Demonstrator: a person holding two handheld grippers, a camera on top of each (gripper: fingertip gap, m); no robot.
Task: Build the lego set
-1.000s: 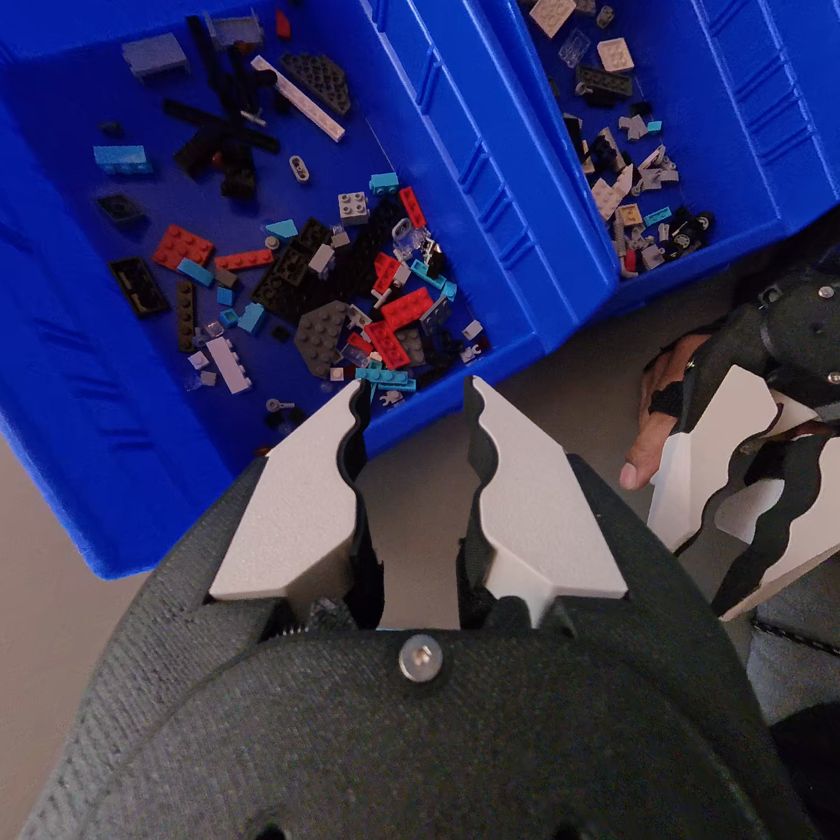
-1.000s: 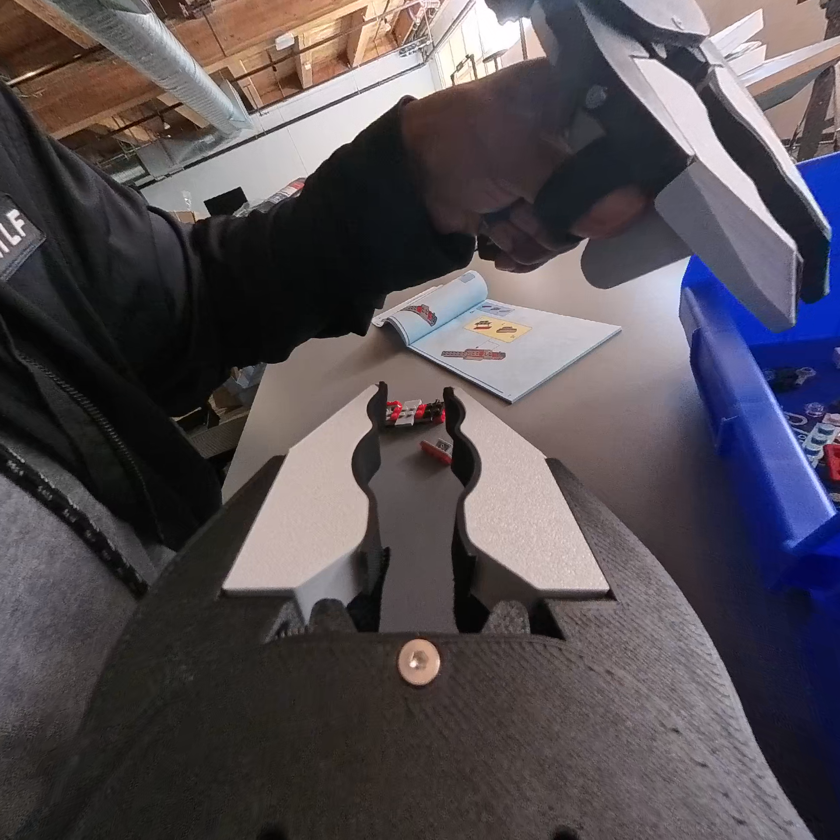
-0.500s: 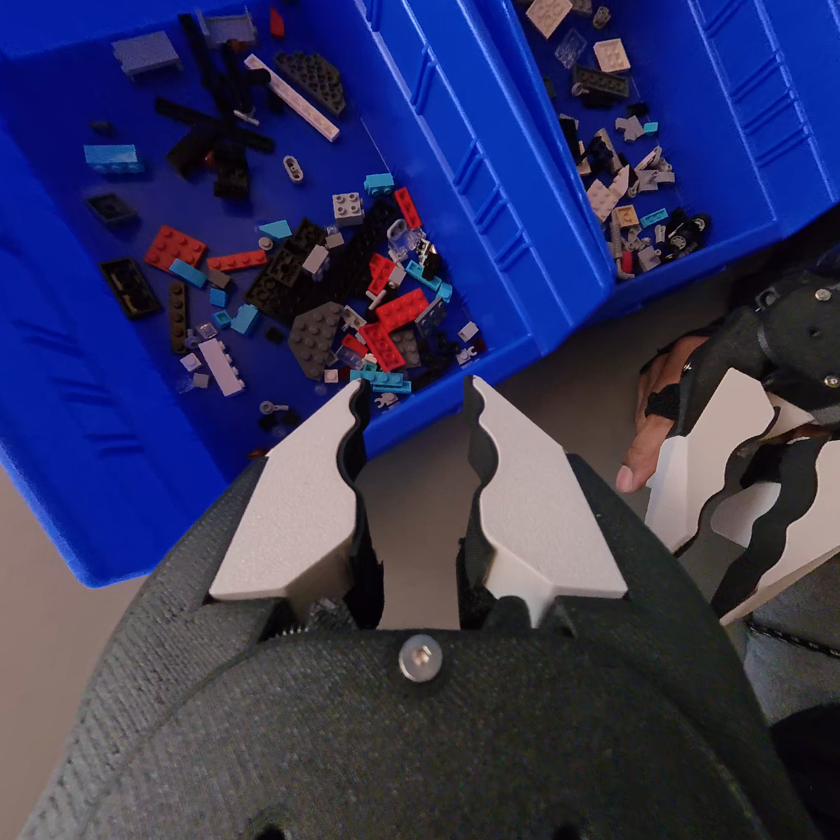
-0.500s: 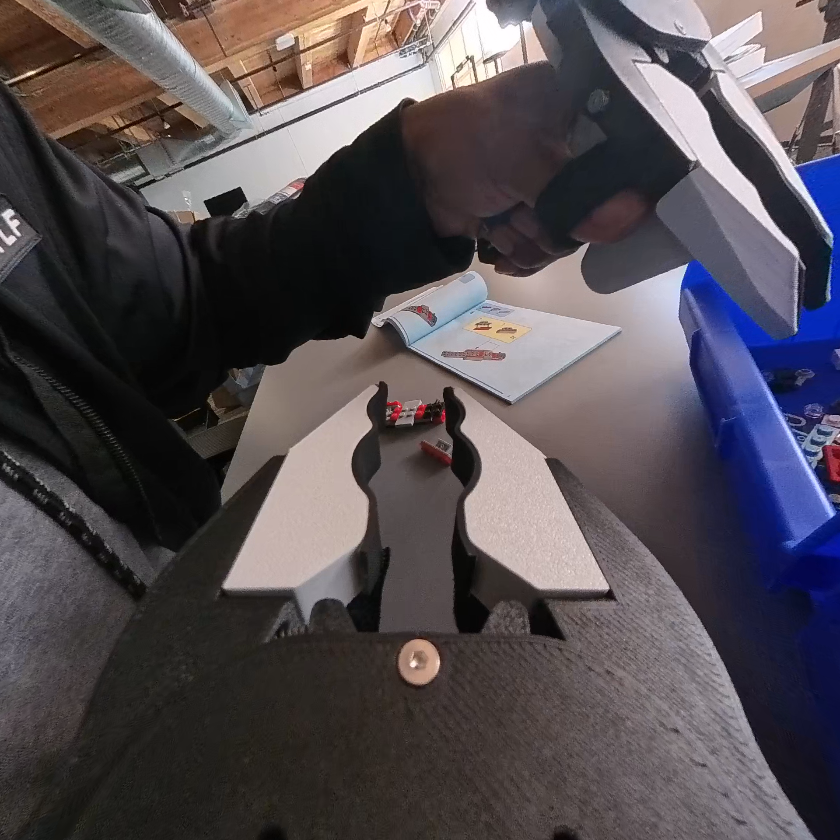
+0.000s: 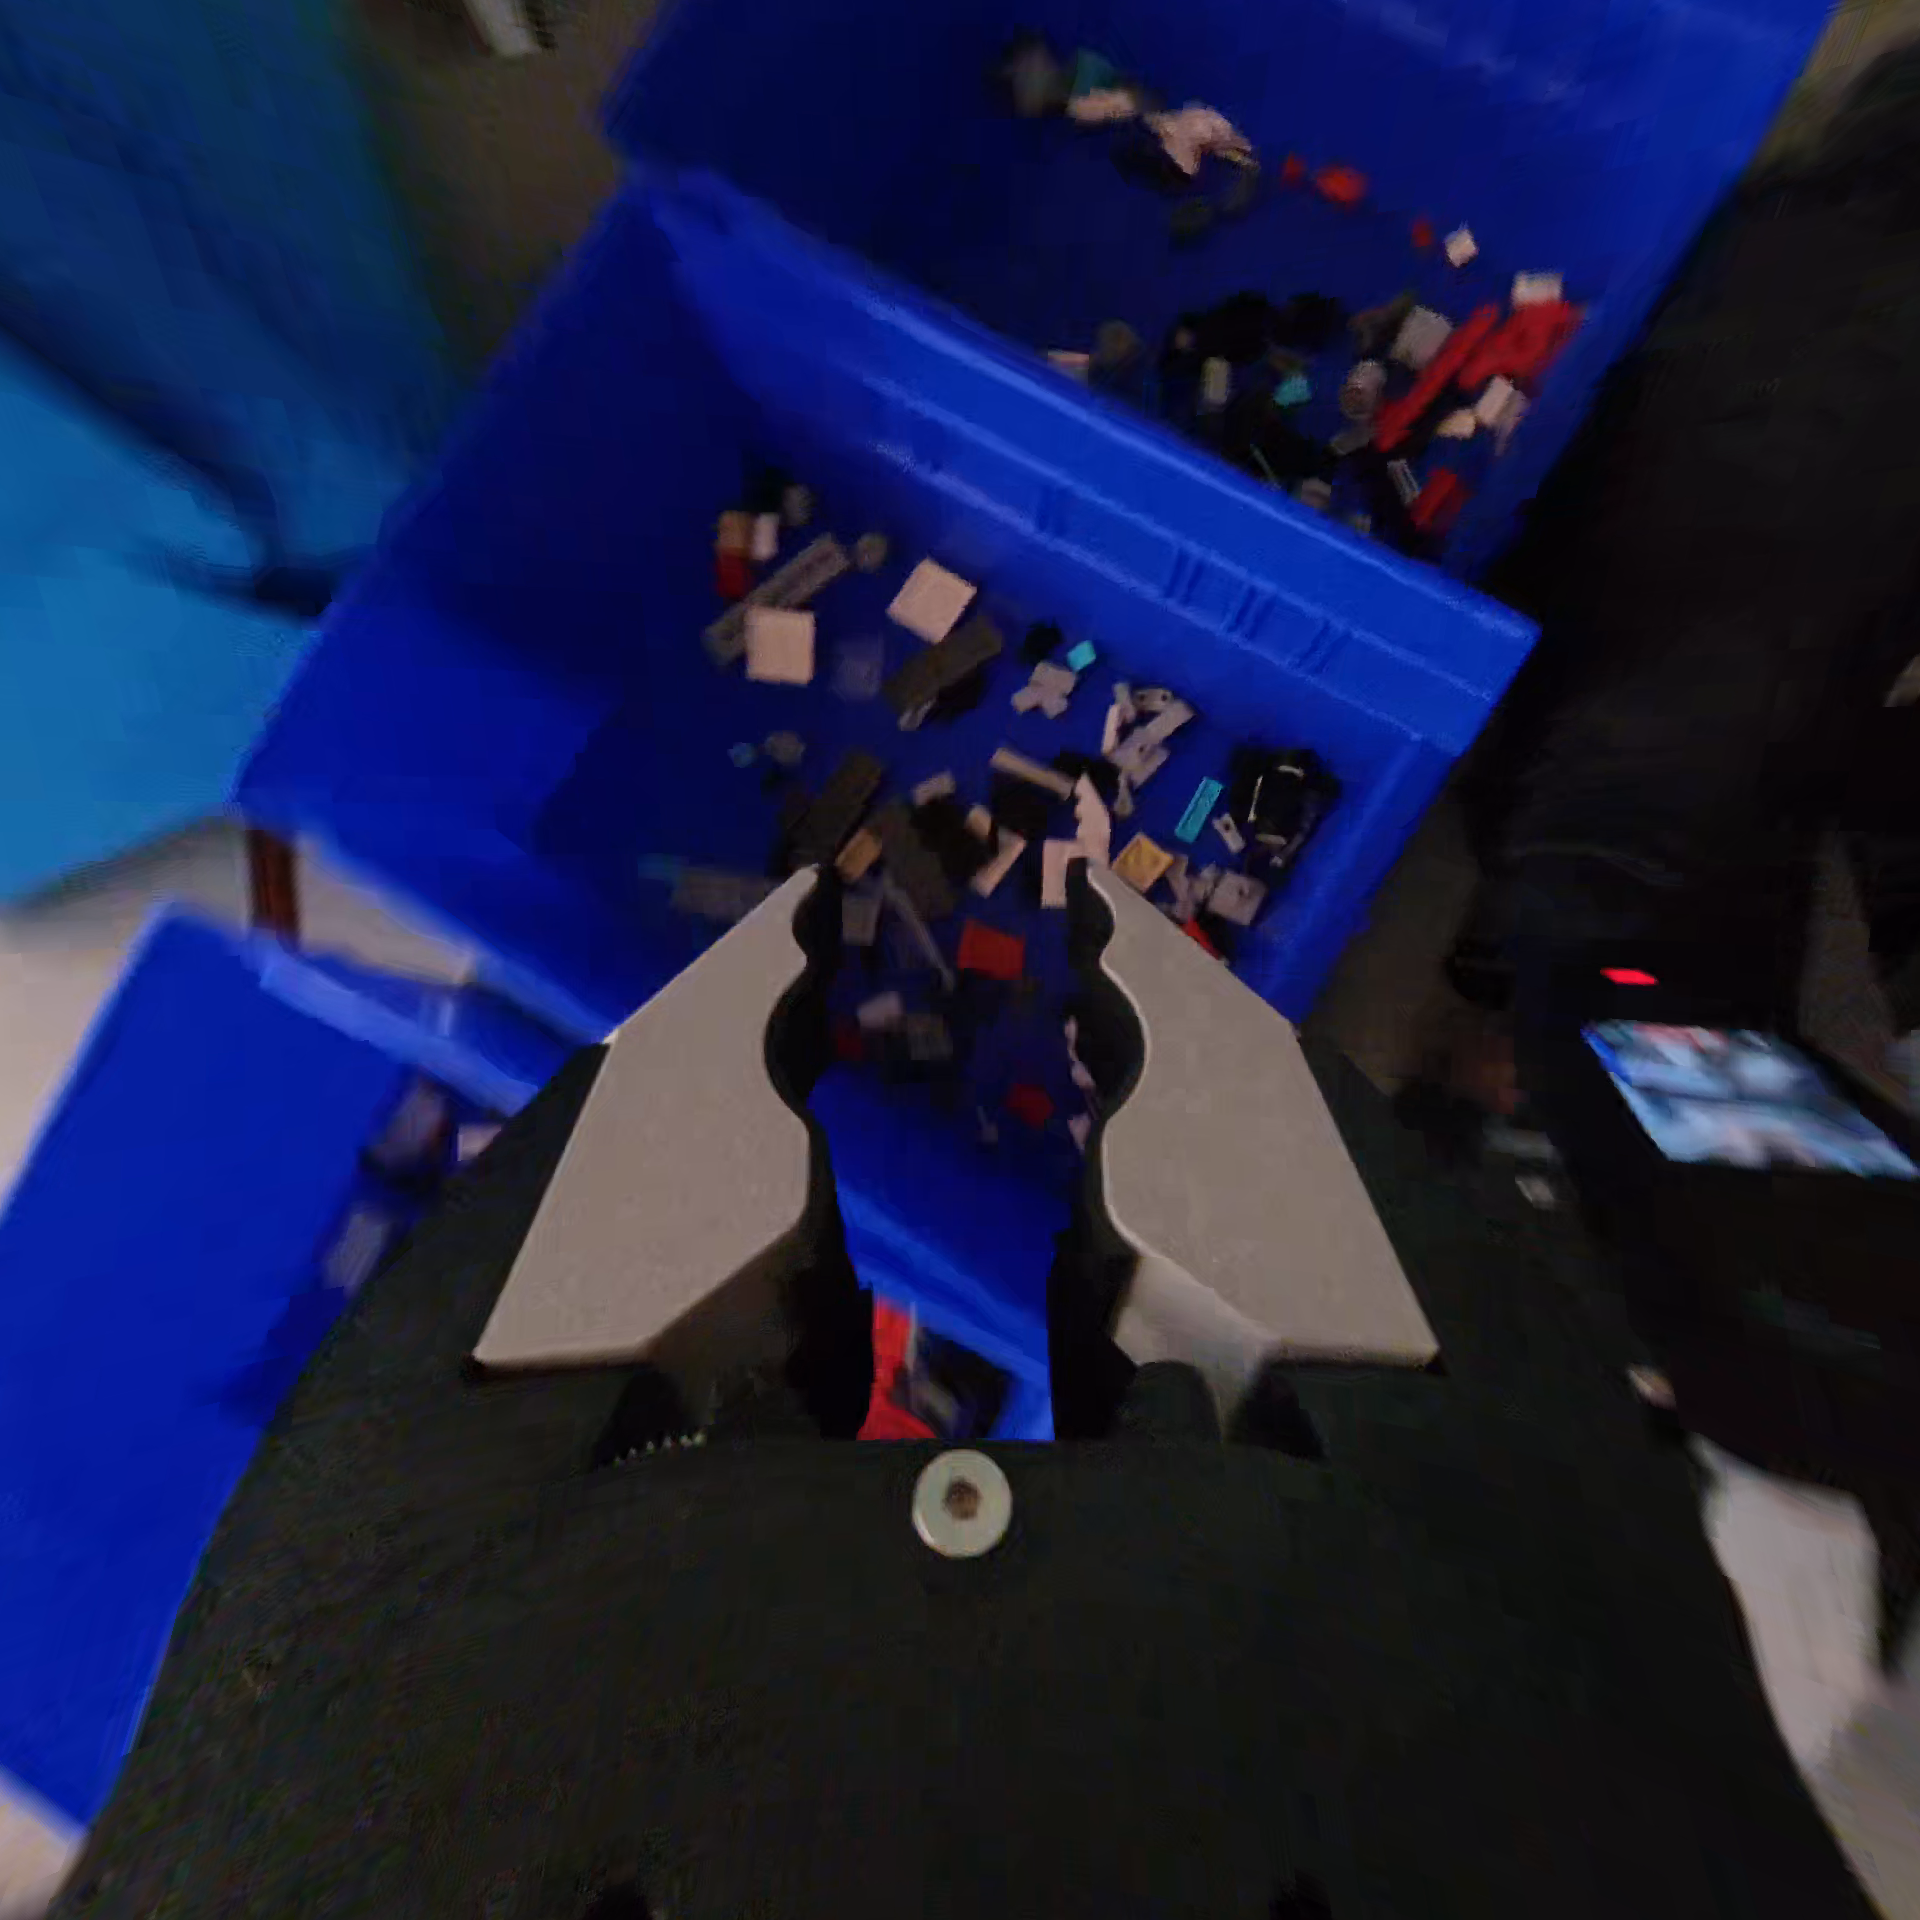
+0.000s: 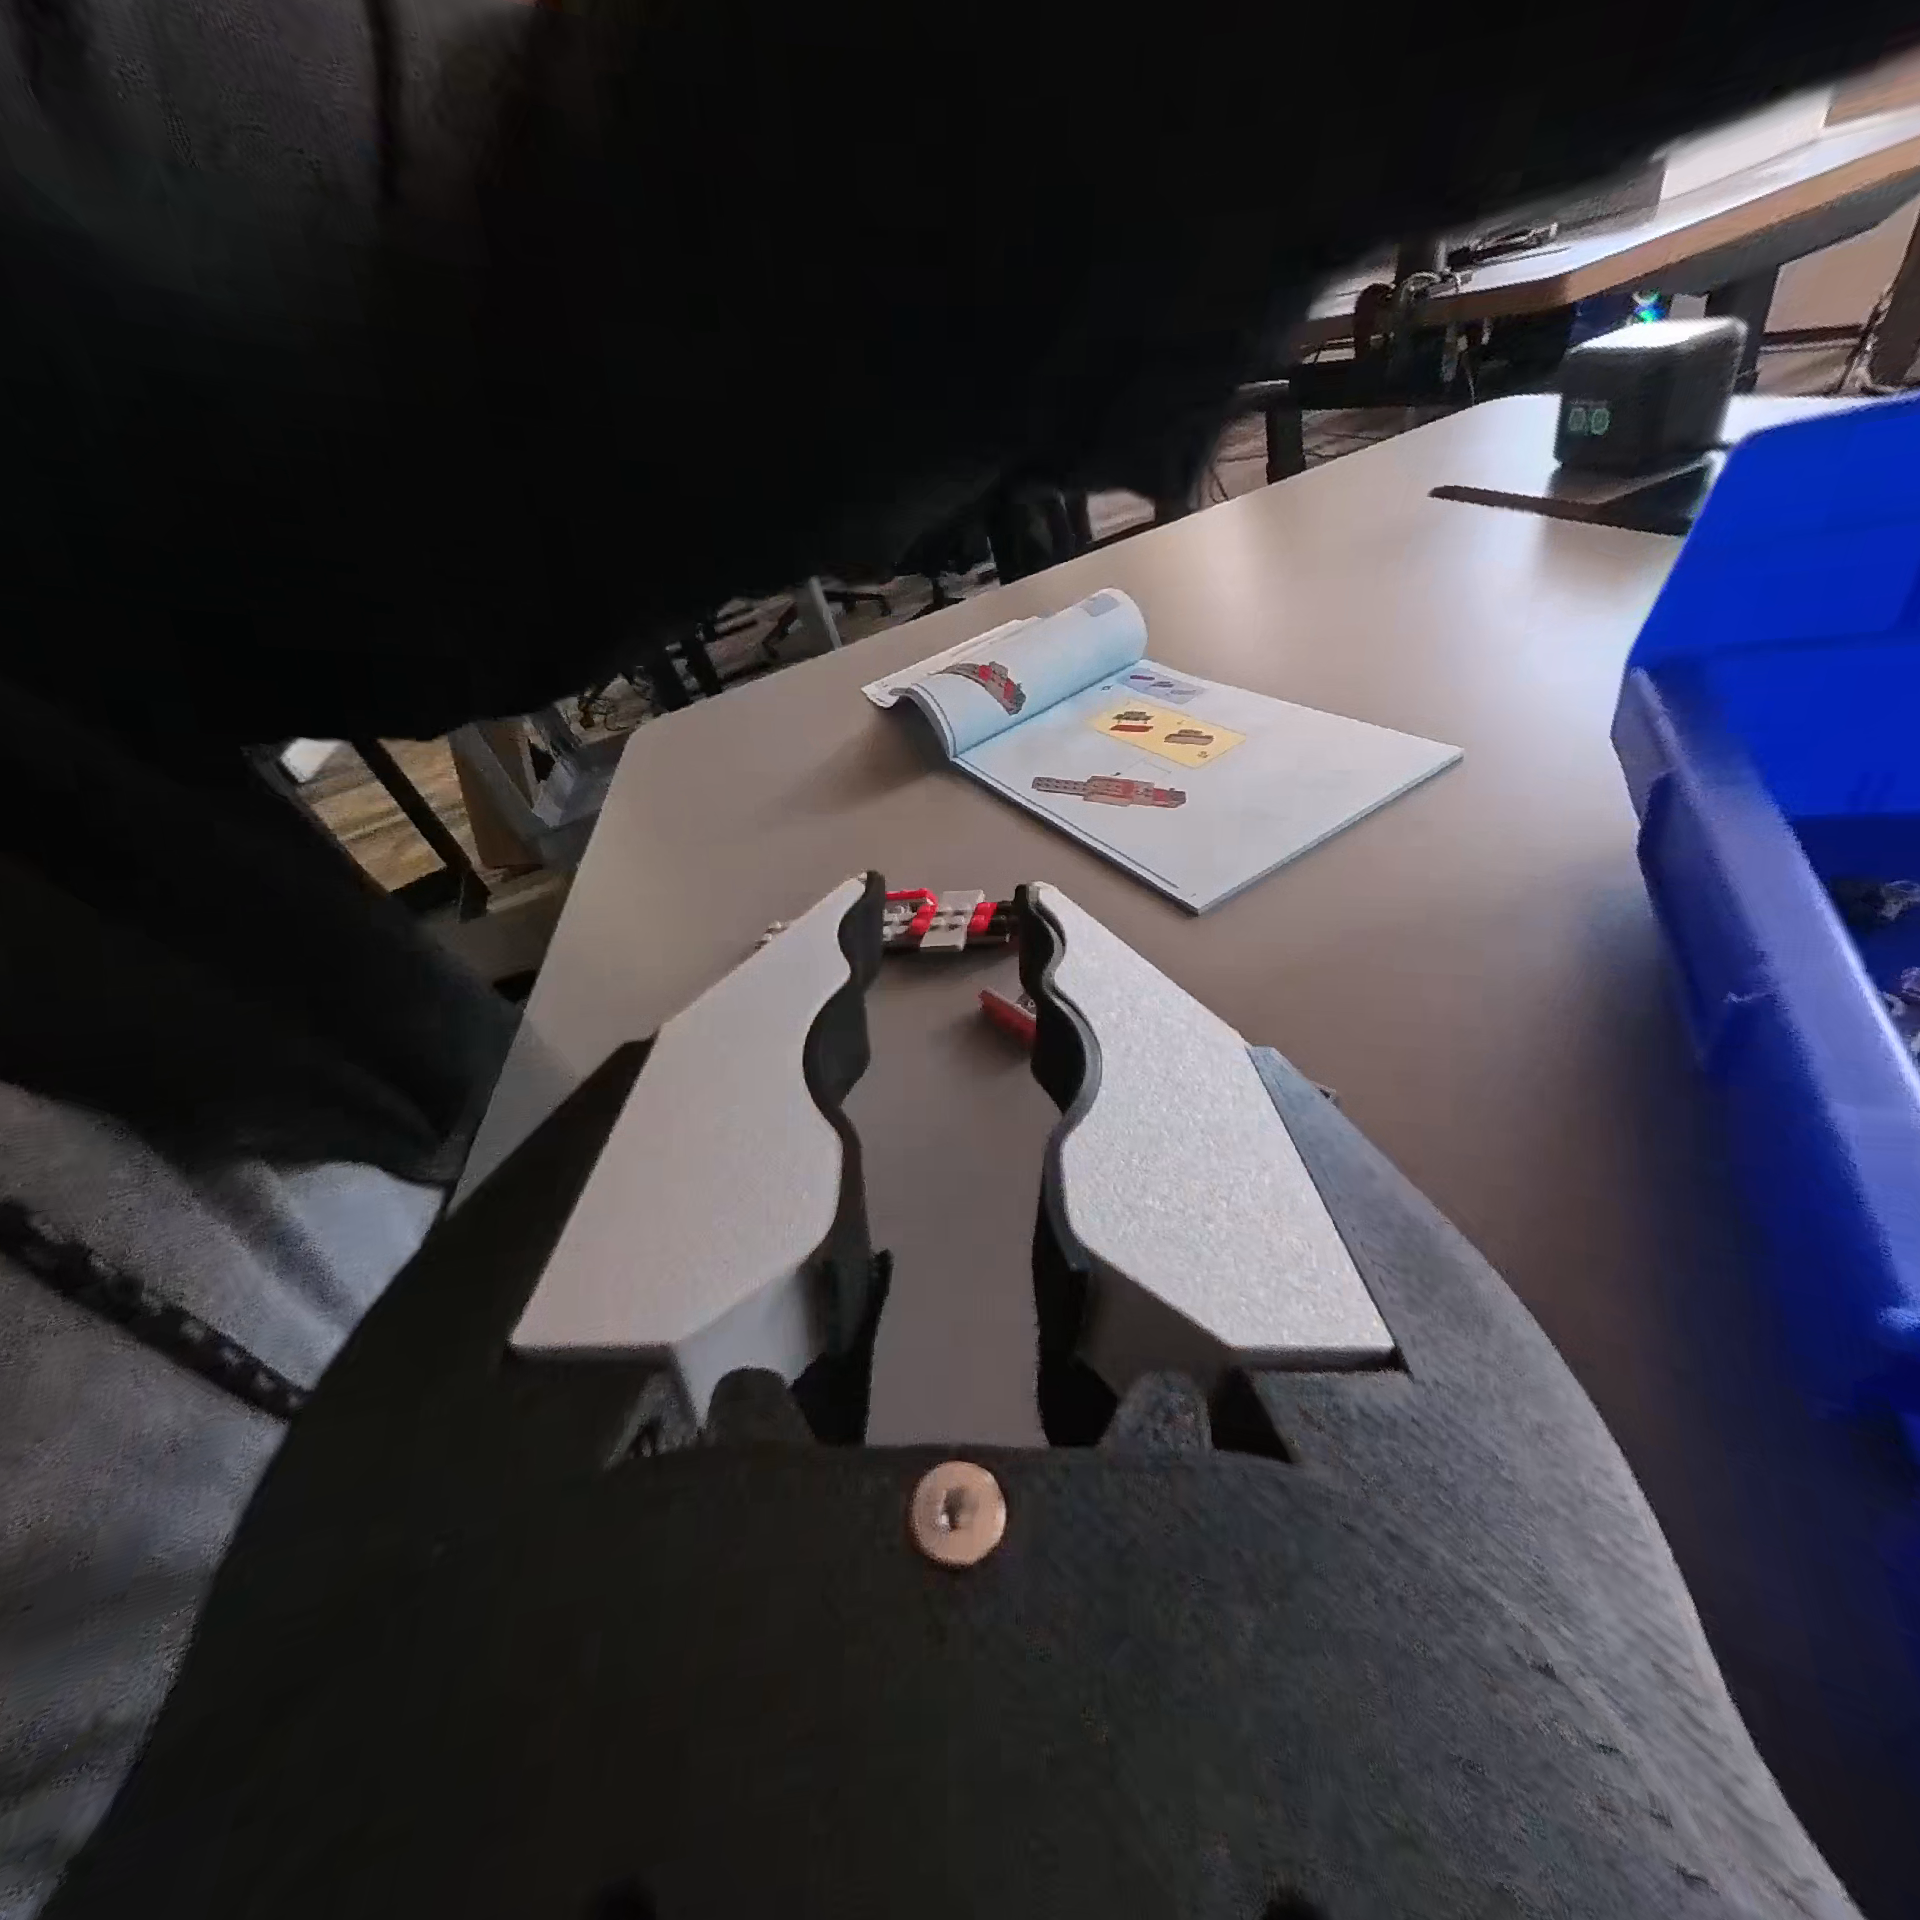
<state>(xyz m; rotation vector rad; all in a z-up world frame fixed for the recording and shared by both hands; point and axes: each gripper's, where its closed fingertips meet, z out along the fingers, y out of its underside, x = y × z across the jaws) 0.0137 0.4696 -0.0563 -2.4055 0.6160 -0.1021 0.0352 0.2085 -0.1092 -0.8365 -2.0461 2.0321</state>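
Note:
My left gripper is open and empty, hovering over a blue bin of several loose lego pieces, grey, black, tan and red; the view is blurred. My right gripper is open and empty, low over the grey table. Just beyond its tips lies a small red, grey and black lego assembly. A small red piece lies by the right finger. An open instruction booklet lies farther back.
Another blue bin with loose pieces sits behind the first, and a third at the lower left. A blue bin stands at the right in the right wrist view. A dark sleeve hangs overhead. A black device stands far back. My hands' fingertips stand some 25 cm from each other. From my right tips it is roughly 12 cm to the small red piece; from my left, 35 cm.
My left gripper has swung fast over to a different bin, and its view is now blurred. In the right wrist view the left hand and gripper have gone; a dark sleeve crosses the top.

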